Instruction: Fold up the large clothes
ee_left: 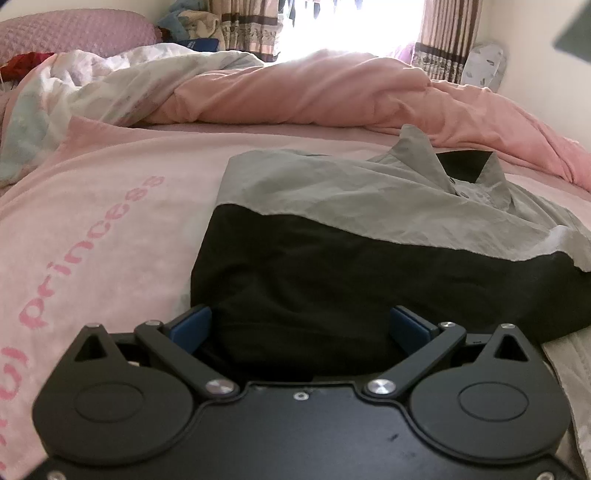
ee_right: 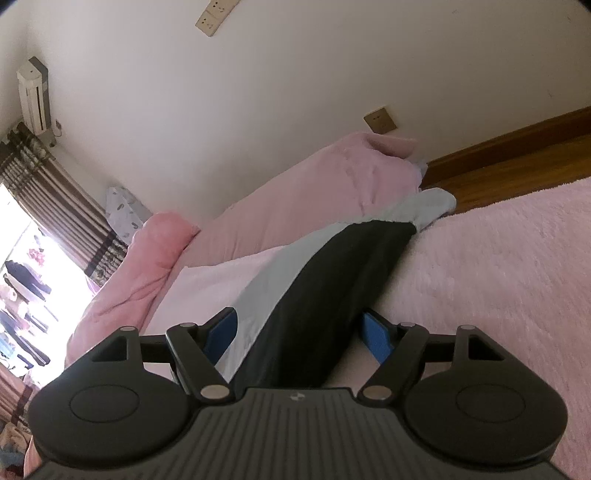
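A grey-and-black collared shirt [ee_left: 369, 236] lies on a bed covered by a pink blanket [ee_left: 110, 206] printed with the word "princess". In the left wrist view its grey upper part, collar standing up at the far end, overlaps the black lower part, and a rumpled pink duvet [ee_left: 332, 92] is heaped behind it before a bright window with striped curtains [ee_left: 447, 40]. The left gripper [ee_left: 301, 332] sits low at the shirt's near black edge, its 2 blue pads spread wide with the black cloth bunched between them; whether the pads press on the cloth cannot be told. In the right wrist view the scene is tilted: the shirt [ee_right: 317, 288] runs as a long black and pale grey strip away from the camera across the fluffy pink blanket [ee_right: 498, 277]. The right gripper [ee_right: 299, 332] has its 2 blue pads spread wide on either side of that strip, not visibly pressing it. Beyond lie the duvet [ee_right: 155, 266], a white wall with sockets [ee_right: 214, 16], and wood flooring [ee_right: 517, 162].
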Tool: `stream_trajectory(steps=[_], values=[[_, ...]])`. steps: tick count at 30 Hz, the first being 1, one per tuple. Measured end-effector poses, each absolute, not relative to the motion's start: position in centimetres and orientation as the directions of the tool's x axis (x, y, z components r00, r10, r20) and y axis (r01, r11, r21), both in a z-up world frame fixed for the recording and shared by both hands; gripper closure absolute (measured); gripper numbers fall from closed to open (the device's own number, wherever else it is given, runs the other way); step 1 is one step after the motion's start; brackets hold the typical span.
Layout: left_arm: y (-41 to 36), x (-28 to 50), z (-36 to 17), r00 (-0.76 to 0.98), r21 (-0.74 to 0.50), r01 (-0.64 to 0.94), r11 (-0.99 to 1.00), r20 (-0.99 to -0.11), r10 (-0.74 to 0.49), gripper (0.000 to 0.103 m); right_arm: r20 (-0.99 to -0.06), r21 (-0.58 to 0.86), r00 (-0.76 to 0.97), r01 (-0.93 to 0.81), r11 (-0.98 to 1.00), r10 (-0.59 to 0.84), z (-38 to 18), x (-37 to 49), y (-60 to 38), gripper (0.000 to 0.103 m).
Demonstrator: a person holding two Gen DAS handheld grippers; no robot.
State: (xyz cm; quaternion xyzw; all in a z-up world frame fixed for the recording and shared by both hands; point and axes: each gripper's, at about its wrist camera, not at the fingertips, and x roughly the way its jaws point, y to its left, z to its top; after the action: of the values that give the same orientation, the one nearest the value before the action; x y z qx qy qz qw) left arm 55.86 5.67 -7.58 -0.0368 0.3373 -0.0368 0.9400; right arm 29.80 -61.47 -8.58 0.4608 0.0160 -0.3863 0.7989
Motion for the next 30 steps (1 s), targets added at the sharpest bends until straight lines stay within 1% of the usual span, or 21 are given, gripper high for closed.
stream_trajectory(steps=[2, 4, 5, 6, 7, 10, 14, 17, 20, 22, 23, 24, 26, 27, 28, 29, 30], values=[[5.6, 55.8, -7.6, 0.769, -0.093, 0.045, 0.995, -0.632, -0.094, 0.0, -0.409, 0.698, 0.681, 0.662, 0.272, -0.608, -8.2, 30.1, -61.5, 0.029], [5.6, 55.9, -7.5, 0.767, -0.093, 0.048, 0.995, -0.634, -0.096, 0.0, -0.45, 0.645, 0.647, 0.712, 0.278, -0.615, -7.7, 30.6, -61.5, 0.069], [5.7, 55.9, -7.5, 0.767, -0.095, 0.048, 0.994, -0.635, -0.098, 0.0, -0.46, 0.614, 0.634, 0.733, 0.292, -0.622, -7.3, 30.8, -61.5, 0.077], [5.7, 55.9, -7.5, 0.766, -0.096, 0.049, 0.994, -0.635, -0.099, 0.0, -0.457, 0.595, 0.63, 0.741, 0.311, -0.628, -6.9, 30.9, -61.4, 0.089], [5.7, 55.9, -7.5, 0.765, -0.094, 0.051, 0.994, -0.636, -0.099, 0.0, -0.44, 0.582, 0.635, 0.74, 0.337, -0.635, -6.3, 30.9, -61.1, 0.095], [5.5, 56.0, -7.5, 0.766, -0.081, 0.057, 0.995, -0.636, -0.096, 0.0, -0.377, 0.54, 0.653, 0.731, 0.417, -0.657, -3.6, 31.2, -59.5, 0.1], [5.5, 55.9, -7.6, 0.767, -0.083, 0.058, 0.995, -0.634, -0.098, 0.0, -0.251, 0.488, 0.722, 0.669, 0.56, -0.645, 1.3, 32.6, -55.0, 0.1], [5.8, 55.9, -7.5, 0.766, -0.103, 0.06, 0.993, -0.633, -0.112, 0.0, -0.132, 0.437, 0.823, 0.549, 0.713, -0.552, 5.5, 34.6, -49.1, 0.1], [6.2, 55.8, -7.4, 0.766, -0.124, 0.065, 0.99, -0.63, -0.129, 0.0, -0.031, 0.349, 0.928, 0.358, 0.866, -0.371, 8.6, 37.6, -40.9, 0.101], [6.4, 55.7, -7.3, 0.766, -0.141, 0.066, 0.988, -0.628, -0.14, 0.0, 0.015, 0.269, 0.978, 0.198, 0.943, -0.209, 9.4, 39.9, -34.3, 0.101], [6.6, 55.6, -7.1, 0.766, -0.153, 0.063, 0.986, -0.627, -0.146, 0.0, 0.02, 0.237, 0.992, 0.115, 0.965, -0.123, 9.4, 41.0, -31.2, 0.101], [6.7, 55.5, -6.9, 0.764, -0.169, 0.06, 0.984, -0.626, -0.154, 0.0, 0.012, 0.215, 0.999, 0.035, 0.976, -0.038, 9.2, 42.1, -28.3, 0.099], [7.1, 55.5, -6.3, 0.757, -0.212, 0.052, 0.976, -0.628, -0.177, 0.0, -0.03, 0.188, 0.99, -0.126, 0.974, 0.134, 7.5, 44.5, -22.2, 0.088], [7.4, 55.4, -6.0, 0.755, -0.237, 0.049, 0.97, -0.627, -0.191, 0.0, -0.072, 0.172, 0.975, -0.195, 0.966, 0.21, 6.2, 45.7, -19.7, 0.067], [7.7, 55.3, -5.7, 0.753, -0.267, 0.048, 0.962, -0.623, -0.211, 0.0, -0.165, 0.141, 0.948, -0.249, 0.958, 0.27, 4.7, 47.1, -16.9, 0.049], [7.9, 55.2, -5.4, 0.751, -0.298, 0.05, 0.953, -0.618, -0.232, 0.0, -0.241, 0.12, 0.927, -0.267, 0.956, 0.289, 3.3, 48.1, -15.1, 0.045], [8.2, 55.1, -5.1, 0.749, -0.326, 0.053, 0.944, -0.612, -0.254, 0.0, -0.318, 0.1, 0.901, -0.279, 0.955, 0.296, 1.8, 48.8, -13.5, 0.045]])
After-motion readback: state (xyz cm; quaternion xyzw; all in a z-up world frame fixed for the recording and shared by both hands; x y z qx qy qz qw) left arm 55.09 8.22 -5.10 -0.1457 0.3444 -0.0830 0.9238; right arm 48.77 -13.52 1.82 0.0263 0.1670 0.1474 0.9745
